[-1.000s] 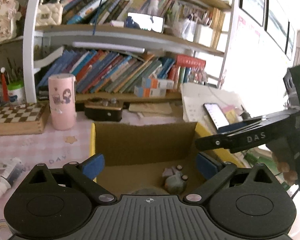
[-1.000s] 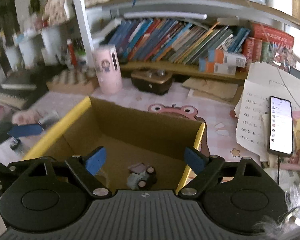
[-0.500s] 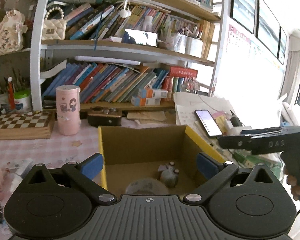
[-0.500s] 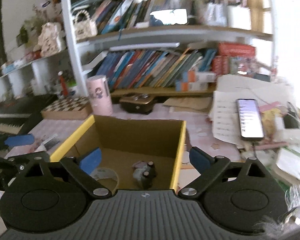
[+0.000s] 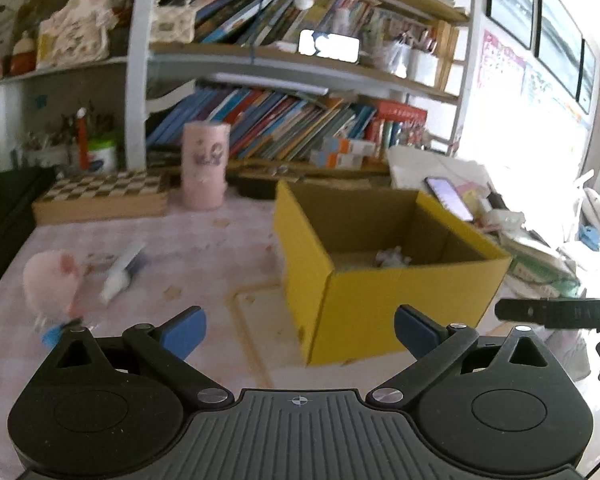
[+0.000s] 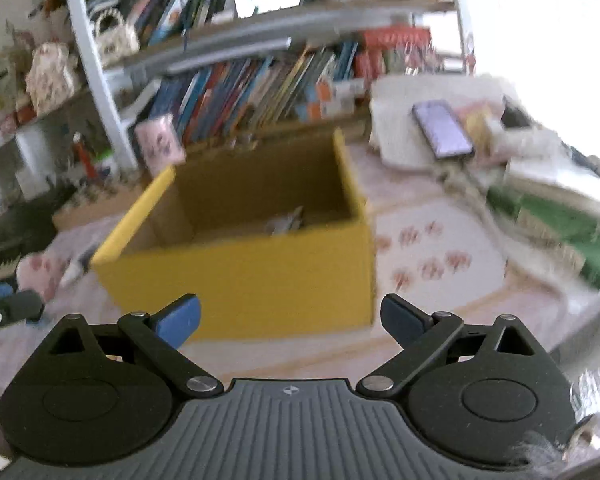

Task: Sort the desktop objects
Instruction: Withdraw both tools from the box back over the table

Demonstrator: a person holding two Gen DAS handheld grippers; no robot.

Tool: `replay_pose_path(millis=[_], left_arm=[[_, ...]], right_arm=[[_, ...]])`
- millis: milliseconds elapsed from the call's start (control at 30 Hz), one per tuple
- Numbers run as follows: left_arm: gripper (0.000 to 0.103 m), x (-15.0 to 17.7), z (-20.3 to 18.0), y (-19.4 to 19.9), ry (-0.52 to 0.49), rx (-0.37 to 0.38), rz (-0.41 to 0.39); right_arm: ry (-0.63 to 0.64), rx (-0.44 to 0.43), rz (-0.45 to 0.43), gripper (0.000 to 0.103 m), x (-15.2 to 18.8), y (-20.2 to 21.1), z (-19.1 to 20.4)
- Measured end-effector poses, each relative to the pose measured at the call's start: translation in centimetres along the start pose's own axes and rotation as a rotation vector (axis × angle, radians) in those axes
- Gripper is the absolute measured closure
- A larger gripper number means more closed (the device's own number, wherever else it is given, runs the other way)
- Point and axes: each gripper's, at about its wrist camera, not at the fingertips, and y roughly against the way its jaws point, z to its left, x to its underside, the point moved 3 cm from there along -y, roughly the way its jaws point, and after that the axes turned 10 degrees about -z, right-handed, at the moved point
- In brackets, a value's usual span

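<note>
Cluttered study corner: bookshelf (image 5: 284,120) crammed with leaning books behind a desk (image 5: 204,272) under a pale pink checked cloth. Toward the right side of the desk, an open yellow cardboard box (image 5: 380,304), brown inside, with at least one small greyish item (image 5: 392,258) already lying on its floor; too blurred to name. Left of the box, out on the cloth and well apart from it, a pink plush toy (image 5: 50,280) and just beside that a small white tube or bottle (image 5: 118,276), both not yet sorted. Farther back, a pink cylindrical holder (image 5: 204,168) beside a wooden chessboard (image 5: 100,196). To the right of the box, a phone (image 6: 442,128) on a pile of papers.

Left gripper (image 5: 300,330) held near the front of the box, blue pads spread wide, nothing between them. Right gripper (image 6: 290,320) likewise spread wide and empty, facing the box's front wall; seen also at the right edge of the left view.

Judged partly done: something in the box, neither gripper carrying anything, and the plush toy and white tube remaining on the left as likely next pickups. Whether the back-row things and the paper pile belonged to the sort could not be told.
</note>
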Motion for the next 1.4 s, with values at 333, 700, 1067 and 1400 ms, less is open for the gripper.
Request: replay_pose_path(millis=[333,700,1067,1400], left_arm=[[0.001,2.0,4.6,4.4,0.03,-0.038,0.035],[0.001,4.0,7.7,8.8,0.042,-0.014,0.058],[0.001,5.4,10.6,11.9,0.039,-0.025,0.085],[0.001,6.0,12.7,13.6,0.043,-0.041,0.089]], right_arm=[[-0.041,-0.109,0.056,0.006,3.6,2.1,7.6],[-0.03,-0.113,0.108,0.004,6.8,4.3,14.0],[0.013,-0.18,0.122,0.004,9.2,5.7,19.2],[0.079,-0.191,0.127,0.004,10.4,5.8,22.6]])
